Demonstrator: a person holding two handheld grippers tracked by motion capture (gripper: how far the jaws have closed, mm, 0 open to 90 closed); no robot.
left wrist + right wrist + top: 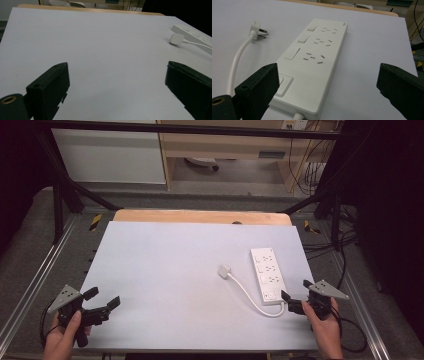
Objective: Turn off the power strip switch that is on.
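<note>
Before the right gripper (295,301) lies a power strip (266,275).

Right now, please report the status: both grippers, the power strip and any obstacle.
Left gripper open, over bare table. Right gripper open, at near end of power strip, not touching. Plug loose on table, unplugged. Nothing in the way.
</note>
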